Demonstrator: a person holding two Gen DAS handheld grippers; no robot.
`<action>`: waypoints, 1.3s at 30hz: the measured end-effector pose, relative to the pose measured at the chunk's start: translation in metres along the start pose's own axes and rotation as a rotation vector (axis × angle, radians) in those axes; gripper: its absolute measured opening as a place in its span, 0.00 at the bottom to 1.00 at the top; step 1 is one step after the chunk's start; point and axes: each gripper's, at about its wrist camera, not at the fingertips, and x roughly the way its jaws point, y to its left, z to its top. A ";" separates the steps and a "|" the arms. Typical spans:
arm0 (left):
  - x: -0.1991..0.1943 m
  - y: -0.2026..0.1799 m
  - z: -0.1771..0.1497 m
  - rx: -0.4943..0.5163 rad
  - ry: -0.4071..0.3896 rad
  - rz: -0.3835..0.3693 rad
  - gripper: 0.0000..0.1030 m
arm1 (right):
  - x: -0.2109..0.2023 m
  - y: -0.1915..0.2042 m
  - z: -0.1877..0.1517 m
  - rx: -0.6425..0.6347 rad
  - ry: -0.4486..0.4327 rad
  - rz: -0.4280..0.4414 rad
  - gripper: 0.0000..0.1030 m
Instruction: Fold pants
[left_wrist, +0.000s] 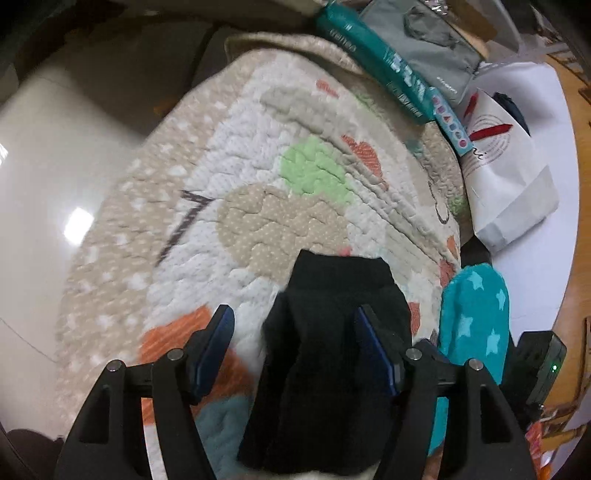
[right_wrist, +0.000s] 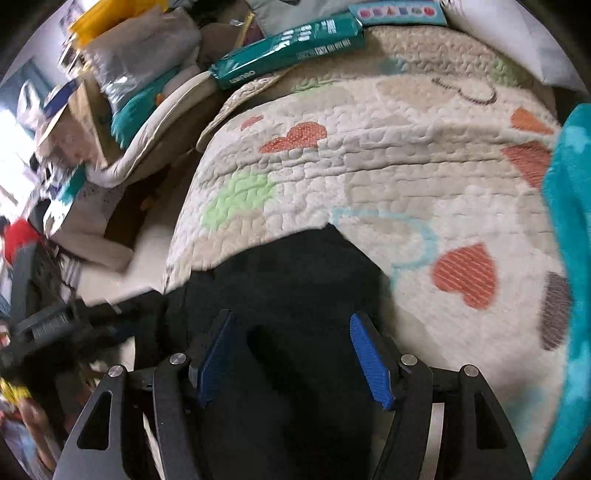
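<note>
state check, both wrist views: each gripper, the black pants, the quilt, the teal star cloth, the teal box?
left gripper: open, above the pants, nothing pinched
right gripper: open, above the pants, nothing pinched
black pants: lying bunched on the quilt, fold count unclear
quilt: spread out, rumpled at far edge
teal star cloth: lying beside the pants
teal box: lying flat at the quilt's far edge

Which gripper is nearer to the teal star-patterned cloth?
Left. The left gripper hangs over the black pants with the teal star-patterned cloth right beside its finger. From the right gripper the cloth sits farther off, at the frame edge.
</note>
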 end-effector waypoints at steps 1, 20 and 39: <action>-0.009 -0.001 -0.007 0.018 -0.007 0.000 0.65 | -0.010 0.002 -0.009 -0.038 0.000 -0.028 0.67; -0.022 0.006 -0.065 0.041 0.017 -0.075 0.74 | -0.028 -0.028 -0.076 -0.006 0.025 -0.017 0.74; 0.044 -0.022 -0.066 0.120 0.097 0.019 0.89 | 0.018 -0.047 -0.013 0.114 0.051 0.043 0.84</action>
